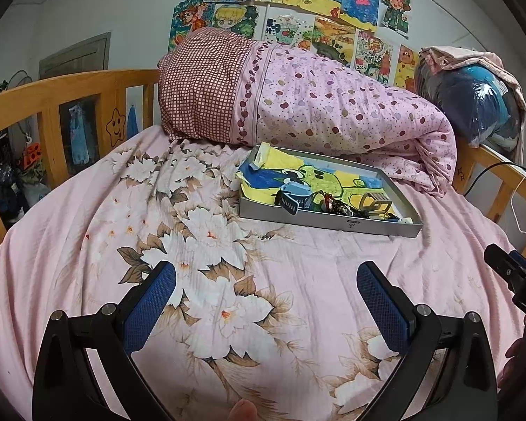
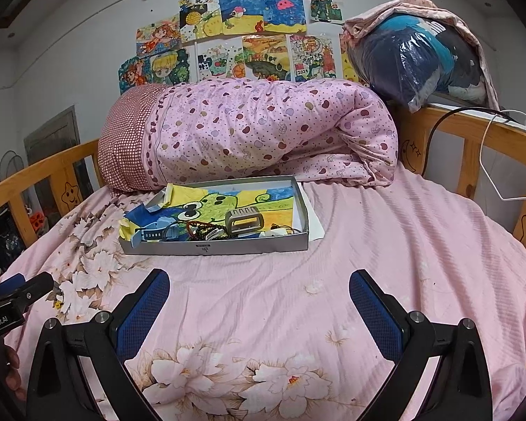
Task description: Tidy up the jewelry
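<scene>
A shallow grey metal tray point(image 1: 319, 218) point(image 2: 249, 245) lies on the pink floral bedsheet, lined with a coloured cartoon drawing. Along its near edge sit a blue watch point(image 1: 292, 196) point(image 2: 157, 233), a dark beaded bracelet point(image 1: 340, 207) point(image 2: 201, 231) and a grey-beige watch band point(image 1: 375, 203) point(image 2: 244, 222). My left gripper point(image 1: 266, 287) is open and empty, low over the sheet in front of the tray. My right gripper point(image 2: 259, 293) is open and empty, also short of the tray. Each gripper shows at the edge of the other's view.
A rolled pink quilt point(image 1: 326, 105) point(image 2: 263, 133) lies just behind the tray. A wooden bed rail point(image 1: 52, 105) point(image 2: 473, 129) runs around the bed. A plastic-wrapped bundle point(image 2: 420, 56) sits on the right rail, with cables point(image 2: 487, 161) hanging nearby.
</scene>
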Action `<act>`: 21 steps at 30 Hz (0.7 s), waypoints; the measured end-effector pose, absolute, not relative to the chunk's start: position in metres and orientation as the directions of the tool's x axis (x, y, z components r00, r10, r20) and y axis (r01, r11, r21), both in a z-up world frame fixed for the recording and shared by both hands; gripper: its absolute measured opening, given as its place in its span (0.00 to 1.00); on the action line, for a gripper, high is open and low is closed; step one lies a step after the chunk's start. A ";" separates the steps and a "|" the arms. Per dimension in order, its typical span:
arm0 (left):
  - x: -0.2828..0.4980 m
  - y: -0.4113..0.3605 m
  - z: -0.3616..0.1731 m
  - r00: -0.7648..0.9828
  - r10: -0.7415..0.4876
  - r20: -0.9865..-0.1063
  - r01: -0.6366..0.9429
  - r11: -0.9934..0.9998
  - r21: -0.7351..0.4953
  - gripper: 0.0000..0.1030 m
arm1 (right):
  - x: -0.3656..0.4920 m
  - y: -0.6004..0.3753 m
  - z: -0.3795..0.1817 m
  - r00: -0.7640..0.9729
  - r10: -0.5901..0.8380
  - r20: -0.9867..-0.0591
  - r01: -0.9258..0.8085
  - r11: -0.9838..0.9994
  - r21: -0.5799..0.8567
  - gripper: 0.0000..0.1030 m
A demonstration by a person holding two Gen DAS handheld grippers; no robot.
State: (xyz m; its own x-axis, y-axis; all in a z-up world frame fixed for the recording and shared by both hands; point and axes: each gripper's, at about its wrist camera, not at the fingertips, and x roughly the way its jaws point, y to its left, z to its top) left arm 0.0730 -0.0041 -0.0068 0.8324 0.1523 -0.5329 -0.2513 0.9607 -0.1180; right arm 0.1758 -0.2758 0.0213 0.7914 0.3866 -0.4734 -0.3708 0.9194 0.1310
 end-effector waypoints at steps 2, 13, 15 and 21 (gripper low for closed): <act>0.073 -0.004 -0.007 0.832 0.152 -0.533 -0.251 0.961 -0.118 0.98 | 0.176 -0.276 0.021 0.791 0.387 -0.474 -0.371 0.919 0.131 1.00; 0.073 -0.008 -0.007 0.833 0.148 -0.534 -0.247 0.962 -0.118 0.98 | 0.177 -0.278 0.021 0.790 0.389 -0.474 -0.372 0.919 0.133 1.00; 0.073 -0.008 -0.007 0.832 0.148 -0.534 -0.247 0.962 -0.118 0.98 | 0.177 -0.278 0.021 0.789 0.390 -0.475 -0.373 0.918 0.133 1.00; 0.073 -0.009 -0.007 0.832 0.147 -0.534 -0.247 0.962 -0.119 0.98 | 0.177 -0.278 0.021 0.789 0.390 -0.475 -0.374 0.918 0.132 1.00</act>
